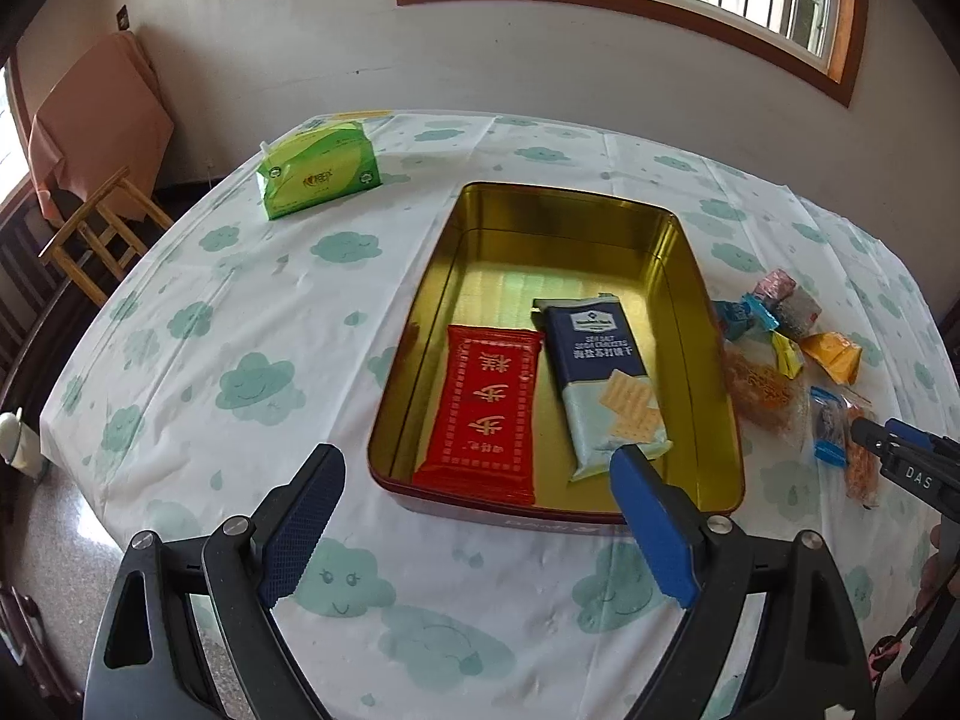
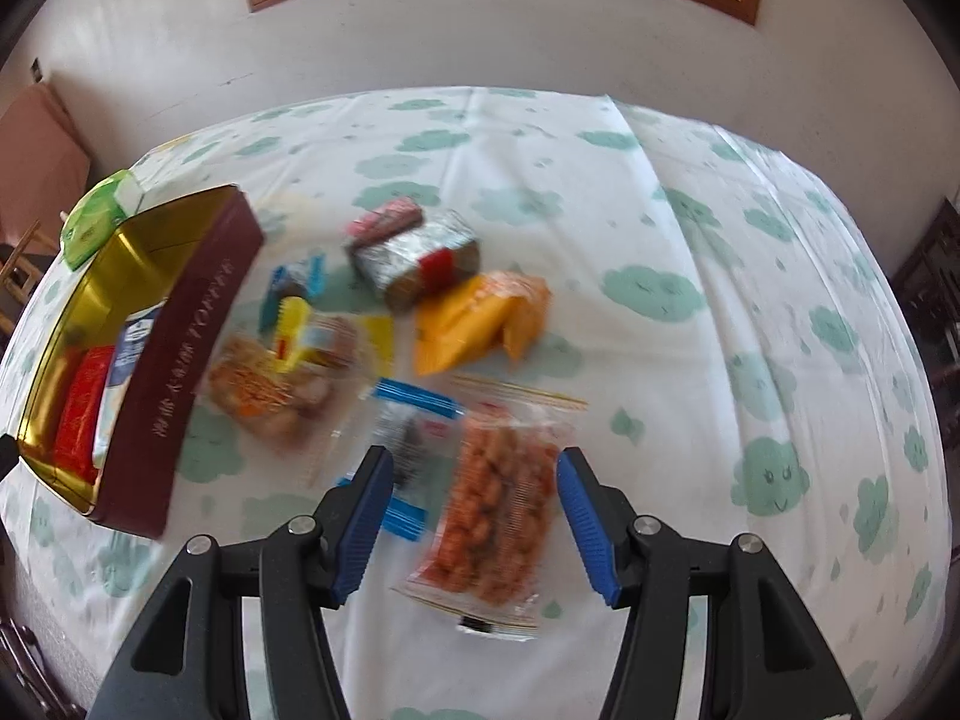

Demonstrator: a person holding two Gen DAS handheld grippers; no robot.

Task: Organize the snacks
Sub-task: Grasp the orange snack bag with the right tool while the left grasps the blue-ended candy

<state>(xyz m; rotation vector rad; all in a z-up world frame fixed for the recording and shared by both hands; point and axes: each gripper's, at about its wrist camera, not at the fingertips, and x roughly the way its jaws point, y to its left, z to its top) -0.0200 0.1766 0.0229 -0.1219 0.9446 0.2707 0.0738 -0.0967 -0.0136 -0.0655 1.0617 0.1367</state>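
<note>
A gold-lined tin box (image 1: 708, 360) with dark red walls (image 2: 180, 360) sits on the table. In it lie a red packet (image 1: 486, 408) and a blue cracker packet (image 1: 606, 372). My left gripper (image 1: 474, 516) is open and empty, just before the tin's near rim. Several loose snacks lie right of the tin: a clear bag of orange snacks (image 2: 498, 504), a blue-edged packet (image 2: 408, 426), an orange packet (image 2: 480, 318), a silver packet (image 2: 414, 258). My right gripper (image 2: 474, 516) is open, its fingers either side of the orange snack bag. It also shows in the left wrist view (image 1: 864, 432).
A green tissue pack (image 1: 318, 168) stands at the table's far left. The table has a white cloth with green clouds (image 2: 720, 240). A wooden chair (image 1: 102, 234) stands left of the table, and a wall with a window lies behind.
</note>
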